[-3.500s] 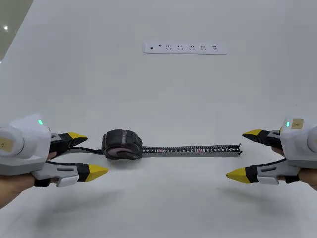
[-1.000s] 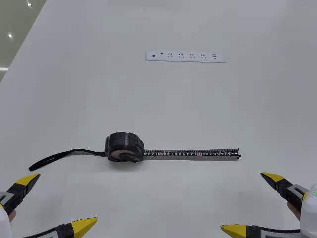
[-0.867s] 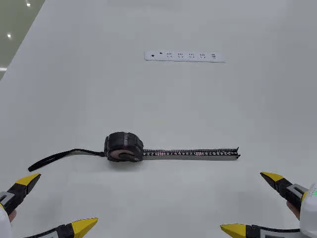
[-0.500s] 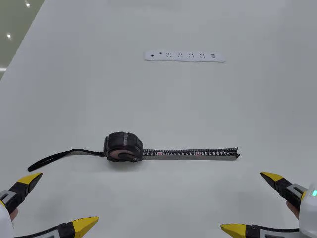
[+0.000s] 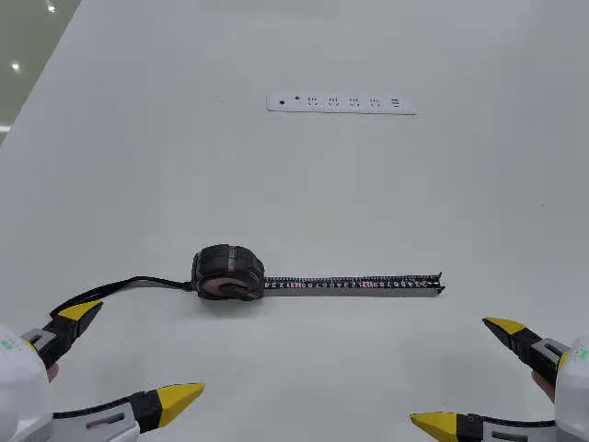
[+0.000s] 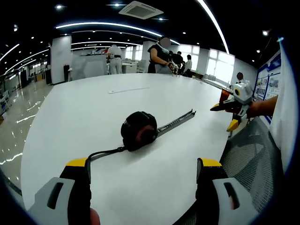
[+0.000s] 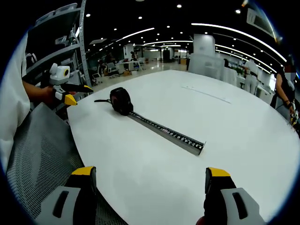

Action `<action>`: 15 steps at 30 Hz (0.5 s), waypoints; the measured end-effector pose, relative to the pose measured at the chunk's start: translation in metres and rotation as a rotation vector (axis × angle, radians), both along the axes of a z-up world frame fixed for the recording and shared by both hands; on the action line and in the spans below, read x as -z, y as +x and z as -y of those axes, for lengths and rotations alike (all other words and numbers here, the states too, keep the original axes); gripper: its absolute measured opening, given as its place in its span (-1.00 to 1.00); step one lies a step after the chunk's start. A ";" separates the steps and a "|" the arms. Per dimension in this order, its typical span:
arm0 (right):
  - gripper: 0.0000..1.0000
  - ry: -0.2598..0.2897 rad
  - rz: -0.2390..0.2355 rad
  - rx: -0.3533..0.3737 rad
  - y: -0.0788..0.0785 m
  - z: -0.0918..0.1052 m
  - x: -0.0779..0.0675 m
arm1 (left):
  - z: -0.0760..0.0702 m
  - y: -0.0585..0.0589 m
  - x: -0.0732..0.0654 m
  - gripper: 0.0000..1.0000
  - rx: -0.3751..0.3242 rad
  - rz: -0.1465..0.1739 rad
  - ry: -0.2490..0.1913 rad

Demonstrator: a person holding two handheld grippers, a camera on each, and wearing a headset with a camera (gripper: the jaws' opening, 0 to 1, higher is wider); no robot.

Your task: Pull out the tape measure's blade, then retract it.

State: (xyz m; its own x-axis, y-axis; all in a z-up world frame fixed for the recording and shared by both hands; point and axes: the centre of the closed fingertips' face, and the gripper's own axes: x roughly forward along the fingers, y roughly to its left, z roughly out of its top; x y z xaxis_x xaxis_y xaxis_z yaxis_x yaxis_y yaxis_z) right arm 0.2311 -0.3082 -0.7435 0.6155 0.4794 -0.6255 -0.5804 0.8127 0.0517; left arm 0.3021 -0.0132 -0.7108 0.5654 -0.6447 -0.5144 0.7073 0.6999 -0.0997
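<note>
The fingers (image 5: 175,402) of the left gripper (image 5: 138,354) were spread apart and empty; those of the right gripper (image 5: 460,373) were likewise parted, with nothing grasped. Both were held over the counter's (image 5: 304,193) near edge, well apart from the tape measure (image 5: 227,273). Its blade (image 5: 354,284) was laid out flat toward the right gripper's side, its strap (image 5: 129,285) trailed leftward. A power strip (image 5: 340,103) was seen farther back.

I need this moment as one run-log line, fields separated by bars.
blade: extended, flat on table | left gripper: open, near strap | right gripper: open, clear of blade
</note>
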 end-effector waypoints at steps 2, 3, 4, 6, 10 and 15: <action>0.94 0.003 -0.001 -0.001 0.000 0.000 0.000 | 0.004 0.002 0.000 0.81 0.006 0.000 -0.002; 0.94 0.002 -0.001 0.001 0.000 0.000 0.000 | 0.006 0.003 0.001 0.79 0.007 -0.004 -0.002; 0.94 0.000 0.000 0.001 0.001 0.000 0.000 | 0.011 0.004 0.001 0.78 0.007 -0.011 -0.015; 0.94 0.002 -0.003 -0.003 0.001 -0.001 0.001 | 0.017 0.006 0.002 0.80 0.010 -0.022 -0.019; 0.94 0.008 -0.004 -0.005 0.001 -0.002 0.000 | 0.025 0.010 0.002 0.79 0.021 -0.021 -0.027; 0.93 0.003 -0.004 -0.007 0.002 -0.001 0.000 | 0.035 0.014 0.003 0.79 0.034 -0.028 -0.030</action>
